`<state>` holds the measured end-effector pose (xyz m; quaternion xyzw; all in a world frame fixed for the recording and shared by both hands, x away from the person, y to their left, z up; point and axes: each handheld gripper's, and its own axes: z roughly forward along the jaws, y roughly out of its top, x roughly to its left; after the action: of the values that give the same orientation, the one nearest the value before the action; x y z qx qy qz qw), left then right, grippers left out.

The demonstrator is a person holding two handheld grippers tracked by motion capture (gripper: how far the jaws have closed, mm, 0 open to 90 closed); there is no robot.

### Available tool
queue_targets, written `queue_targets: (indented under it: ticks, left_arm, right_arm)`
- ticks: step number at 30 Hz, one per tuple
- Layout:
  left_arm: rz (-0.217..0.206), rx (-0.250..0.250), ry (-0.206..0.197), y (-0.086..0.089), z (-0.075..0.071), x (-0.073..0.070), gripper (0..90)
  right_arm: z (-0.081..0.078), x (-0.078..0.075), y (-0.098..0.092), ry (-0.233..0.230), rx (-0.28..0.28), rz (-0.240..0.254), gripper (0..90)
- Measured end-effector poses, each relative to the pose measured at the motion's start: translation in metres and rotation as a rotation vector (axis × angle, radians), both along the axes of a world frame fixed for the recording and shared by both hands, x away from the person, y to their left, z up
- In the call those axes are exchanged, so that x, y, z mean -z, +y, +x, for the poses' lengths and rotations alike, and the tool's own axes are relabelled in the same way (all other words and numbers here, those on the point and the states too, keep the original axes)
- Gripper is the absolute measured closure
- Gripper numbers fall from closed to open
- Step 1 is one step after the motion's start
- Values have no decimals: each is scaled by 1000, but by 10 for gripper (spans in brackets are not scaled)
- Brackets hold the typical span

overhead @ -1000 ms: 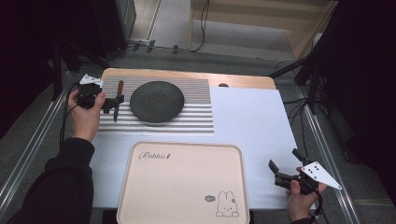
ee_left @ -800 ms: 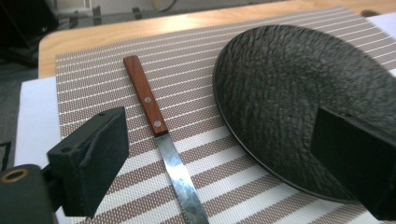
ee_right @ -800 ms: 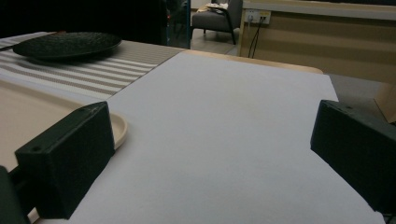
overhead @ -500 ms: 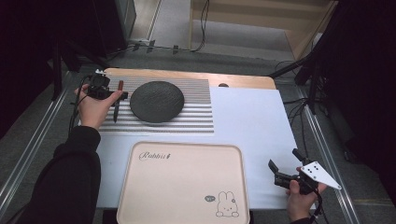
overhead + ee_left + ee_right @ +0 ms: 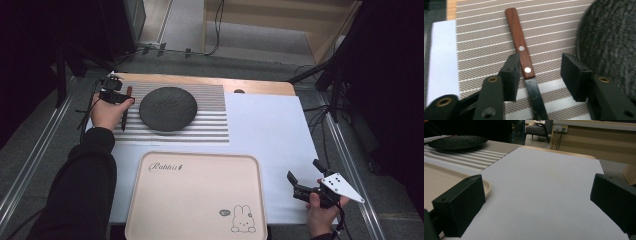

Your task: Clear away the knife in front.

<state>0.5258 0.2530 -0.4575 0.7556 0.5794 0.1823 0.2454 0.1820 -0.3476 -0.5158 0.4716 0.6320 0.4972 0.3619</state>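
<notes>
Your left tongs (image 5: 539,75) sit over the knife (image 5: 525,65), which lies on the striped placemat (image 5: 481,37) in the upper left of the high view, just beside the dark round plate (image 5: 609,47). In the left gripper view the jaws have just been closing and now stand at a middling gap with the knife between them: the left pad is against the brown wooden handle near its lower rivet, while the right pad is apart from it, so the knife is not yet clamped. The handle points toward the top of that frame and the dark blade runs toward the bottom.

Your right tongs (image 5: 306,179) rest at the lower right of the high view, jaws wide with nothing between them, over the white sheet (image 5: 544,185) on the tabletop. The beige rabbit tray (image 5: 195,195) occupies the lower centre, beside those tongs.
</notes>
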Motion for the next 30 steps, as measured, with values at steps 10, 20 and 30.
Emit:
queue_targets:
  ticks: [10, 20, 30]
  left_arm:
    - [15, -29, 21, -1, 6, 12, 638]
    - [25, -62, 31, 0, 9, 20, 706]
    - [66, -45, 23, -2, 5, 19, 770]
  right_arm:
    - [0, 0, 0, 1, 2, 1, 0]
    - [0, 0, 1, 8, 7, -1, 0]
    - [0, 0, 1, 14, 15, -2, 0]
